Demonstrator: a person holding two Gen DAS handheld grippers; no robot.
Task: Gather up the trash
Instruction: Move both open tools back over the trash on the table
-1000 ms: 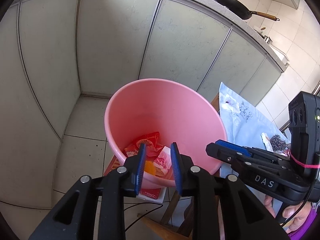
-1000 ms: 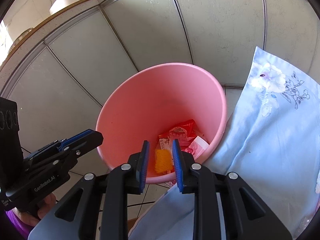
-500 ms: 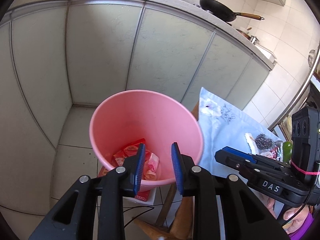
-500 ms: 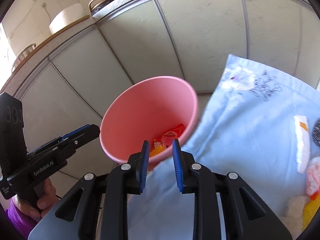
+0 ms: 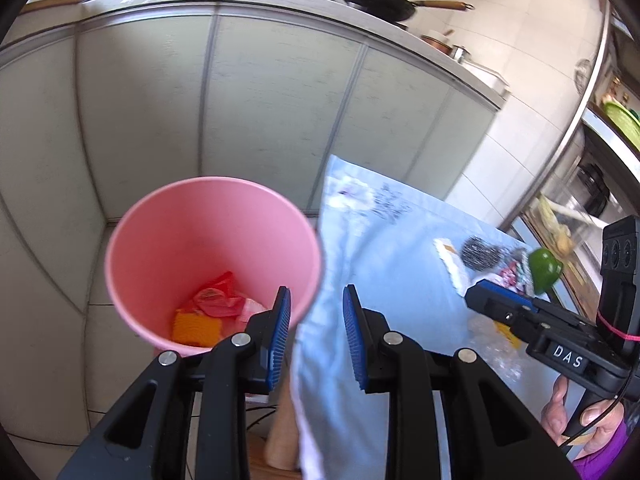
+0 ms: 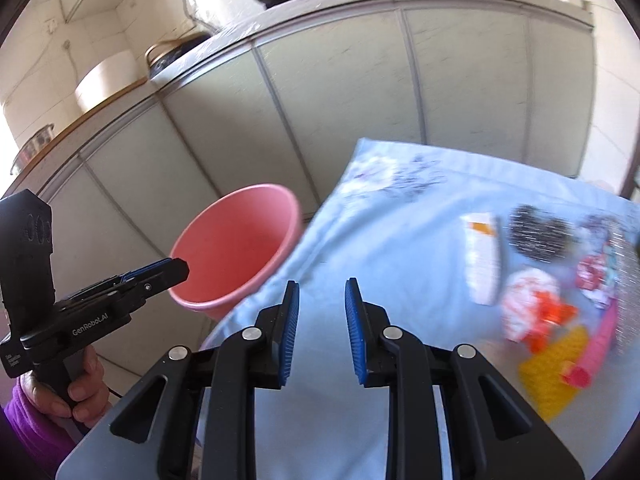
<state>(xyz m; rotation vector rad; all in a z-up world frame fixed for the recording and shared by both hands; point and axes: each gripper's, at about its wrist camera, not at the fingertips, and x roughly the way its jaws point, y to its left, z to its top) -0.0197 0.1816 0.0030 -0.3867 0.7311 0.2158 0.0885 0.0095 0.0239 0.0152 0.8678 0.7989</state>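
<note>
Both grippers withdrawn from pink bucket (image 5: pixel 212 256) toward blue cloth (image 6: pixel 400 248). Left gripper (image 5: pixel 316 338), right gripper (image 6: pixel 322 330): fingers apart, empty. Trash pile (image 6: pixel 536 304) on cloth, right of bucket: wrappers, scourer, likely light, crumpling, slippery. Pinch wrapper at bunched fold.

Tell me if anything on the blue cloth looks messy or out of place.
Yes. Loose trash is scattered over the far right of the blue floral cloth: a steel wool scourer, crumpled wrappers and a yellow sponge. The pink bucket beside the cloth already holds some wrappers.
</note>
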